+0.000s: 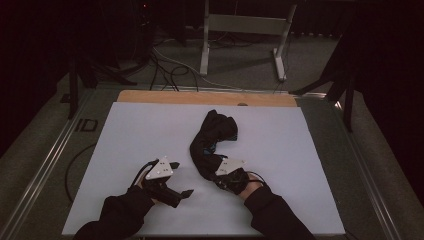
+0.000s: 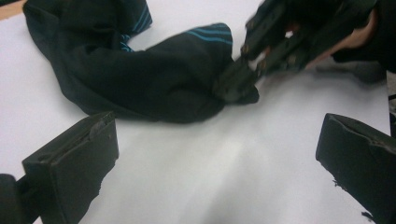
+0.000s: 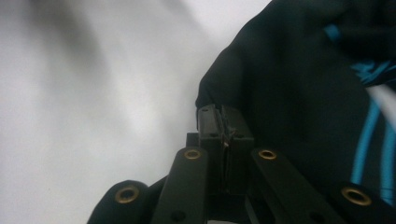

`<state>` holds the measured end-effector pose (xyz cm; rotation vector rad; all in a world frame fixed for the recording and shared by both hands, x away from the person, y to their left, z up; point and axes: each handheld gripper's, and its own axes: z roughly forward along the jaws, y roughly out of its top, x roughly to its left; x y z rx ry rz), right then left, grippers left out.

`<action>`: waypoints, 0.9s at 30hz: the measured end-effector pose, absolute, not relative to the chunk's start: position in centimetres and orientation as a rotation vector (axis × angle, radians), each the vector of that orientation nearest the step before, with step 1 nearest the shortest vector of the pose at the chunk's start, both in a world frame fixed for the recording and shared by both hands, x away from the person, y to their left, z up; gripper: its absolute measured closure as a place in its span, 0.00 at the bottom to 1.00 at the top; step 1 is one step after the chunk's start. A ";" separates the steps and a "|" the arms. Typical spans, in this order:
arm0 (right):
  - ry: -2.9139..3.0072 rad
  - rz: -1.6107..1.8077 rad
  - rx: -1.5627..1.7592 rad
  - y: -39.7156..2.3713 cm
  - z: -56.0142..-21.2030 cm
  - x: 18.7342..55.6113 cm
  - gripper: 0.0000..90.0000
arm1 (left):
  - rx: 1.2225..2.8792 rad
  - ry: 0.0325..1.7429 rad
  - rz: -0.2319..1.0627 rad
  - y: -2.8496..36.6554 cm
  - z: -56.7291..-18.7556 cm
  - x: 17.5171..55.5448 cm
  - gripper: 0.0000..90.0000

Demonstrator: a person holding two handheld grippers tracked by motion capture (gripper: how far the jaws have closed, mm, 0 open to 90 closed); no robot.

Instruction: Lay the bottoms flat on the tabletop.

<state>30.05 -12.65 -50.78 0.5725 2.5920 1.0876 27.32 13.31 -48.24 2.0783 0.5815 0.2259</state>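
Overhead, I see a white board [image 1: 150, 130] covering the table, with a dark garment [image 1: 212, 137] with teal stripes lying crumpled just right of centre. My right gripper [image 1: 220, 172], at about five o'clock from the board's middle, meets the garment's near end. My left gripper [image 1: 181, 178], at about seven o'clock, rests on bare board, apart from the cloth, jaws spread wide.

Next, along my left gripper [image 2: 215, 154], two black jaws stand far apart with nothing between them. The garment [image 2: 140, 70] lies at eleven o'clock, and the right gripper [image 2: 238, 84] bites its near corner at one o'clock.

Finally, along my right gripper [image 3: 224, 122], the jaws are pressed together, pinching a fold at the garment's [image 3: 299, 84] edge, which spreads towards two o'clock.

I judge the work barely begun: one corner is gripped, but the cloth is neither lifted nor spread, and the left gripper has yet to take hold.
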 end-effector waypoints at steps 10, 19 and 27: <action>2.434 1.213 0.632 -15.5 -46.6 30.3 0.99 | 2.102 0.593 0.222 11.5 -48.7 27.7 0.01; 2.352 1.224 0.720 -18.8 -45.8 30.7 0.99 | 2.124 0.575 0.267 9.2 -49.4 28.1 0.13; 2.337 1.228 0.739 -19.5 -45.8 30.6 0.99 | 2.133 0.666 0.265 5.7 -50.7 29.1 0.16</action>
